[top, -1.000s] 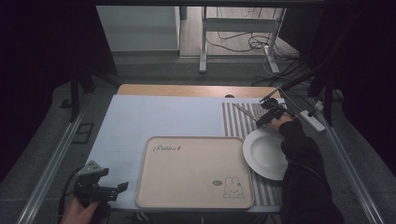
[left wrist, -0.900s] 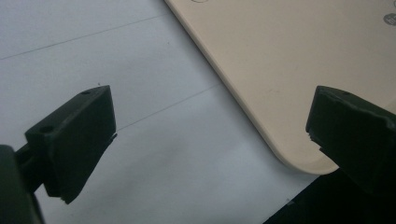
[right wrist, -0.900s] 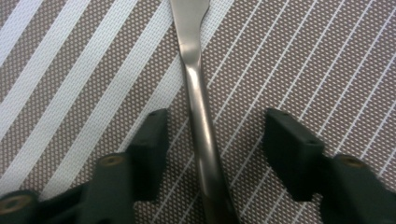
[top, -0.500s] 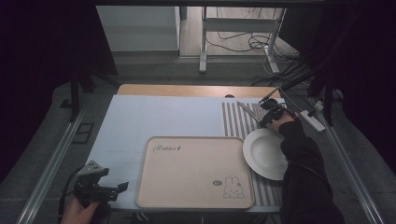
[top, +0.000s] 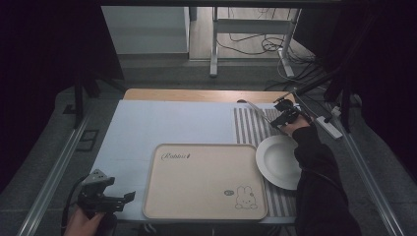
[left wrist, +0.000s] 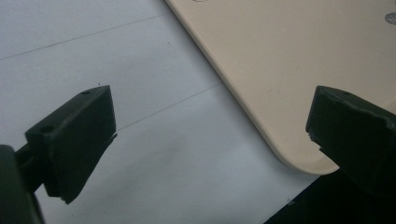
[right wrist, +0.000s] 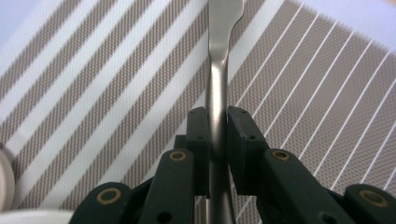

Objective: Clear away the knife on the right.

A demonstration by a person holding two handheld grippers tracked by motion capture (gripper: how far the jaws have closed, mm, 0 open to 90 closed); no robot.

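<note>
So the right hand-held gripper (right wrist: 217, 135) is clamped tight on a metal utensil handle (right wrist: 218, 88), up at about 2 o'clock on the bench (top: 172, 123), over the striped placemat (right wrist: 116, 93). The utensil's working end isn't visible. White plate (top: 278, 160) sits just toward 6 o'clock from it. Left hand-held gripper (left wrist: 210, 140) is spread wide and holding nothing, down at 7 o'clock by the corner of the beige tray (left wrist: 280, 70).

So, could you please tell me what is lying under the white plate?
The white plate rests on the striped placemat, whose brown and white stripes show around it, beside the beige tray. The mat's part beneath the plate is covered, as is the plate's right edge, behind the person's sleeve.
</note>
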